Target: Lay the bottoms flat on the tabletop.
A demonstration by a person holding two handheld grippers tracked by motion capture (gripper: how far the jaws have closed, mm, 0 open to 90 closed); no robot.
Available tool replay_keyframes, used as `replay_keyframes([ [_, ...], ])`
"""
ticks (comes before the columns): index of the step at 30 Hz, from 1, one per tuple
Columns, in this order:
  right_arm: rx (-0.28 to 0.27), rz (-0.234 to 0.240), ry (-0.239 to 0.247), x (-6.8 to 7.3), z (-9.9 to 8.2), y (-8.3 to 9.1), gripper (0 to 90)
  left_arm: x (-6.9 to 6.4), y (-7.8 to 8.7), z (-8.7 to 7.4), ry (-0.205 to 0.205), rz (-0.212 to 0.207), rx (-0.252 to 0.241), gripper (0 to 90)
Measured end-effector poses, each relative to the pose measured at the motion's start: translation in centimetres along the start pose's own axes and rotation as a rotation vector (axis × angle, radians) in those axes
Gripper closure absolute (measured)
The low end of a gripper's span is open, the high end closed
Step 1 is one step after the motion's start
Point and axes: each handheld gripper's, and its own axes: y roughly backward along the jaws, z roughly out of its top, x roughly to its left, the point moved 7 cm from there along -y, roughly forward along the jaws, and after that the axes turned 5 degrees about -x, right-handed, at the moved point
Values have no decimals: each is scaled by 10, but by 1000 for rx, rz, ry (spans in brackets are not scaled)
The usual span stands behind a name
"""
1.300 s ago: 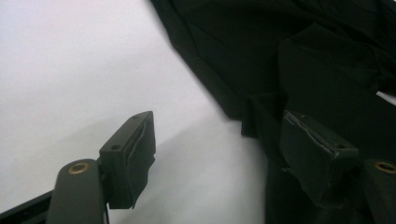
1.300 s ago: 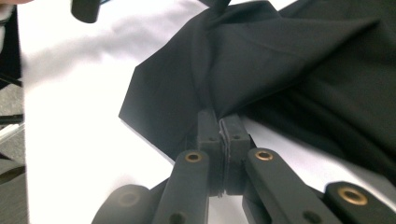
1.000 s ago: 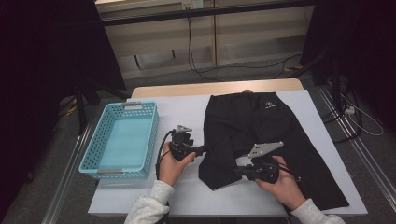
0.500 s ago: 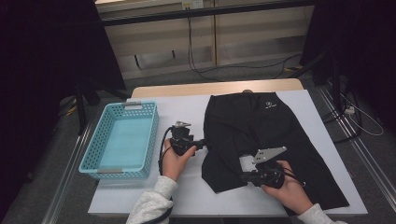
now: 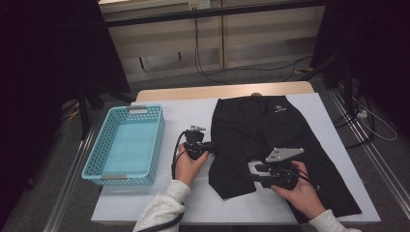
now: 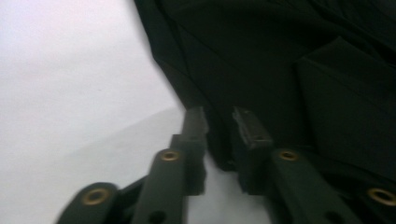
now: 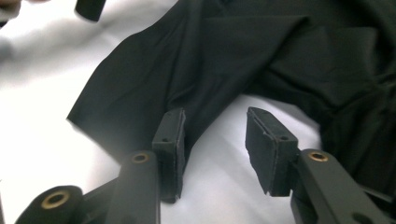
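Black shorts [image 5: 270,145] lie spread on the white surface [image 5: 193,121]. The left gripper [image 6: 219,128], jaws just closing, pinches their edge; the right gripper [image 7: 215,135] has just opened, jaws apart at the hem.

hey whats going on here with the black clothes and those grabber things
A person at a white table is working a pair of black shorts with two hand-held tongs. The left tongs sit at the shorts' left edge and have just been closing, with a fold of the fabric between the pads. The right tongs are near the lower hem and have just been opening; the fabric lies by the left pad, not clamped. A turquoise basket sits to the left.
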Motion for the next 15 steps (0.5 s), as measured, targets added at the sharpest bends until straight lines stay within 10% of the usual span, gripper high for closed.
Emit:
replay_keyframes([
  [15,-28,-24,-35,-9,5,-4,543,34,0,34,39,2,-49,900],
])
